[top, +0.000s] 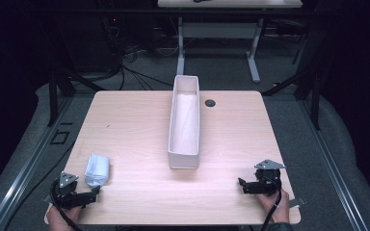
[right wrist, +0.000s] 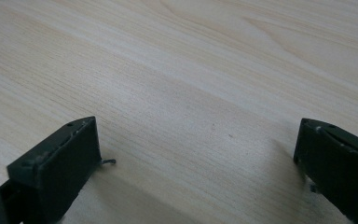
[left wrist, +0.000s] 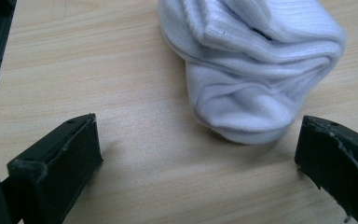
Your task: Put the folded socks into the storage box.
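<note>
One rolled white sock bundle [top: 97,170] near table's [top: 135,125] front left corner, just ahead of left gripper [top: 94,191], jaws wide apart, empty. One white box [top: 184,122] mid-table. Right gripper [top: 241,184] likewise spread, empty. No readable writing.

A light wooden table [top: 125,125] carries a white sock bundle [top: 97,170] and a long white bin [top: 184,161].

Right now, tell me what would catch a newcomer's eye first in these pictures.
The long white box stands out most, standing open-topped down the middle of the wooden table. Next comes the rolled white sock, lying near the table's front left corner just ahead of the left gripper, whose jaws stand wide open and apart from it. The right gripper sits at the front right corner, jaws open over bare wood.
</note>
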The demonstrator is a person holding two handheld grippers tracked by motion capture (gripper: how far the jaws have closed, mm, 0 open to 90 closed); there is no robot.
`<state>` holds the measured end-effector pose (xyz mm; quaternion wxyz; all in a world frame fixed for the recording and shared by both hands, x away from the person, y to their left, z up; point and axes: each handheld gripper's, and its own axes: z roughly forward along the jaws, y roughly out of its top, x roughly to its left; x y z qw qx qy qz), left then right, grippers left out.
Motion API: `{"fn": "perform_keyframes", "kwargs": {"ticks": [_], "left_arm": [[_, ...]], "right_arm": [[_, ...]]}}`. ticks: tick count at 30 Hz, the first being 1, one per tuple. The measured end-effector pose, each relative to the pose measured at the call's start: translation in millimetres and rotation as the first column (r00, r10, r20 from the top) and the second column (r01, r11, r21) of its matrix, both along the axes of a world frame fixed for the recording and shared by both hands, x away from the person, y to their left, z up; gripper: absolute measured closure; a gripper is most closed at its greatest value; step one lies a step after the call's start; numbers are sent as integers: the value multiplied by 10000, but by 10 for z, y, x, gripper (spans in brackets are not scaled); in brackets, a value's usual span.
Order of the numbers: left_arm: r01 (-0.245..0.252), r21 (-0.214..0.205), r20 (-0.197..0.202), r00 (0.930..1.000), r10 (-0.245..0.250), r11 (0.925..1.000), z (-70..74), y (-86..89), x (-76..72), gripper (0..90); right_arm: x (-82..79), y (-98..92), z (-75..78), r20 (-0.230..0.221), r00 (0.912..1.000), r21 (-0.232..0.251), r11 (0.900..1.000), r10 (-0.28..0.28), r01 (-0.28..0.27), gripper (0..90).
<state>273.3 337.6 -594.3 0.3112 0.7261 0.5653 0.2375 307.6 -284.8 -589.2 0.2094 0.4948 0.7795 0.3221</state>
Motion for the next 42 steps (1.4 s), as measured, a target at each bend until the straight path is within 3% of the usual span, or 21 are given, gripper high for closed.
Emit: {"fn": "perform_keyframes", "kwargs": {"ticks": [8,12,13,17,20,22,24,26,27,28,29,30,31,33,42], "left_arm": [[-65,37,-124,9999,66,10000,11,-10,15,0],[14,127,-423,9991,-9,9999,37,-14,21,0],[195,176,-793,9967,-181,9997,67,-12,33,0],[483,60,-1598,9860,-467,9988,159,-6,59,0],[556,85,-1833,9816,-531,9984,229,-9,67,0],[629,204,-2175,9744,-569,9978,360,-23,83,0],[617,226,-2250,9728,-550,9978,407,-30,92,0],[626,269,-2603,9641,-535,9977,555,-39,132,0],[626,269,-2603,9641,-535,9977,555,-39,132,0],[534,308,-3102,9498,-412,9981,641,-57,171,0],[534,308,-3102,9498,-412,9981,641,-57,171,0],[588,220,-3332,9416,-481,9980,718,-87,207,0],[588,220,-3332,9416,-481,9980,718,-87,207,0],[746,165,-3537,9332,-640,9971,821,-149,268,0],[1197,44,-3853,9164,-1087,9928,1012,-380,502,0]], "right_arm": [[6,-5,-3,-30,10000,70,10000,-44,45,0],[7,-7,1,-71,10000,39,10000,-48,48,0],[8,-6,-1,-59,10000,62,10000,-62,63,0],[8,-5,-1,-44,10000,52,10000,-74,74,0],[9,-6,0,-46,10000,49,10000,-84,84,0],[9,-6,-2,-26,10000,54,10000,-74,74,0],[9,-6,-1,-47,10000,54,10000,-82,82,0],[8,-5,-2,-15,10000,48,10000,-73,73,0],[8,-5,-2,-15,10000,48,10000,-73,73,0],[8,-5,-2,-13,10000,47,10000,-71,71,0],[8,-5,-2,-13,10000,47,10000,-71,71,0],[7,-4,-1,-27,10000,41,10000,-82,83,0],[8,-5,-2,-15,10000,48,10000,-72,72,0],[9,-6,-2,-25,10000,54,10000,-73,73,0],[9,-6,-1,-51,10000,59,10000,-74,75,0]]}}
